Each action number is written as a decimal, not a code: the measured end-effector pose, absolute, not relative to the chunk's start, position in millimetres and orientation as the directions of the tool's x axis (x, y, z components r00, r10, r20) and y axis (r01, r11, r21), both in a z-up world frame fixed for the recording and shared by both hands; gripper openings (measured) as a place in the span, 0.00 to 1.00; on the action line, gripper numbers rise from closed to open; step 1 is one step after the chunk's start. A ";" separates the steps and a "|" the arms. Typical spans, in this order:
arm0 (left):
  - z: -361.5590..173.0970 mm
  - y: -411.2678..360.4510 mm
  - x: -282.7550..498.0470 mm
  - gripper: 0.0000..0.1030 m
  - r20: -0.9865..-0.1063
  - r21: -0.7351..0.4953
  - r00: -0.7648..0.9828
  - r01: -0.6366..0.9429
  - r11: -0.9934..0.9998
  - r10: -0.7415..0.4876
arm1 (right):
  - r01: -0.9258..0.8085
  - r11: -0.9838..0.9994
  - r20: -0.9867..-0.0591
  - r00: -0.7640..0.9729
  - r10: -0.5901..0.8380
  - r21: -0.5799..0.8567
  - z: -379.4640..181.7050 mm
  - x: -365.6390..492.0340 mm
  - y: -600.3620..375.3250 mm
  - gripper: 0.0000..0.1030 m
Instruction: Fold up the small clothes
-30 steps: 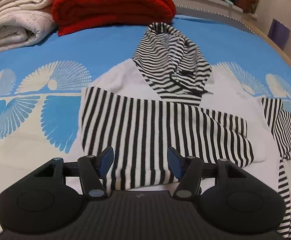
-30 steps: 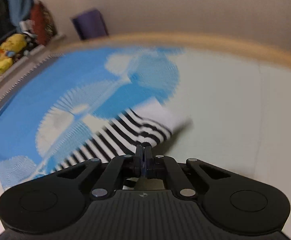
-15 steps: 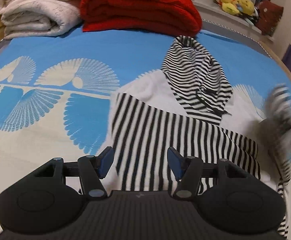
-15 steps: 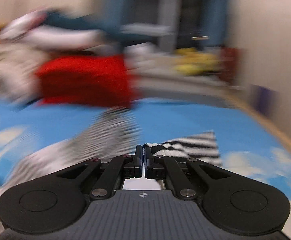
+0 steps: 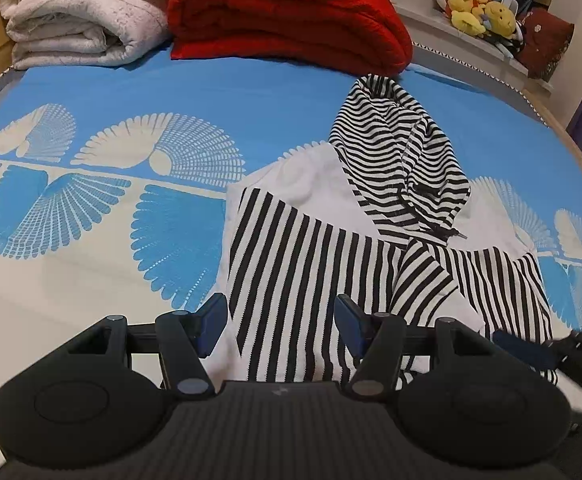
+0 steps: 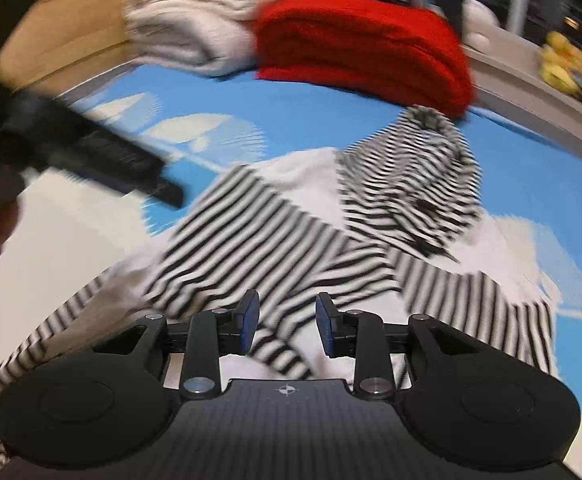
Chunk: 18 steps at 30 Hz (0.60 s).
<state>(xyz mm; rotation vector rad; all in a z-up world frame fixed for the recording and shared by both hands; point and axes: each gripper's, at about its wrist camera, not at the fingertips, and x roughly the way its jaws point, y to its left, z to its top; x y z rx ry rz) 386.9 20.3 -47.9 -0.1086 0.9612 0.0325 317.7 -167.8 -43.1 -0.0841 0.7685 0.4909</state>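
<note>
The bed (image 5: pixel 211 92), in its blue fan-print cover, fills the frame, with the striped hoodie (image 5: pixel 331 240) spread at centre right. Left hand-held gripper (image 5: pixel 279 318) hangs low centre, jaws apart over the hem. Right hand-held gripper (image 6: pixel 285 322) has just been opening, a striped sleeve (image 6: pixel 279 354) loose between its pads.

A striped hoodie (image 5: pixel 331 240) lies on the bed (image 5: pixel 131 92), hood toward the far end, both striped sleeves folded across its white body so that they meet at the middle. The left hand-held gripper (image 5: pixel 281 320) hangs above the hoodie's near edge, jaws spread wide with nothing clamped; striped cloth shows in the gap. At the lower right edge the blurred tip of the right hand-held gripper (image 5: pixel 531 350) reaches in over the right sleeve. Folded white blankets (image 5: pixel 79 12) and a red blanket (image 5: pixel 287 12) sit at the far end; yellow toys (image 5: pixel 479 12) rest on a ledge beyond.
</note>
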 end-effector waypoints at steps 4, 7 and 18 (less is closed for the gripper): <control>-50.5 17.3 389.2 0.63 -0.822 -0.072 0.569 -0.077 0.994 -0.016 | -0.390 0.915 -0.683 0.643 0.347 0.099 -48.8 322.7 -182.7 0.32; -52.9 12.4 390.9 0.63 -0.824 -0.066 0.566 -0.072 0.995 -0.014 | -0.355 0.930 -0.684 0.656 0.321 0.096 -51.0 326.1 -194.3 0.32; -61.5 37.2 400.7 0.61 -0.828 -0.112 0.560 -0.161 0.981 -0.003 | -0.058 0.990 -0.694 0.708 0.130 0.126 -44.6 340.6 -252.5 0.32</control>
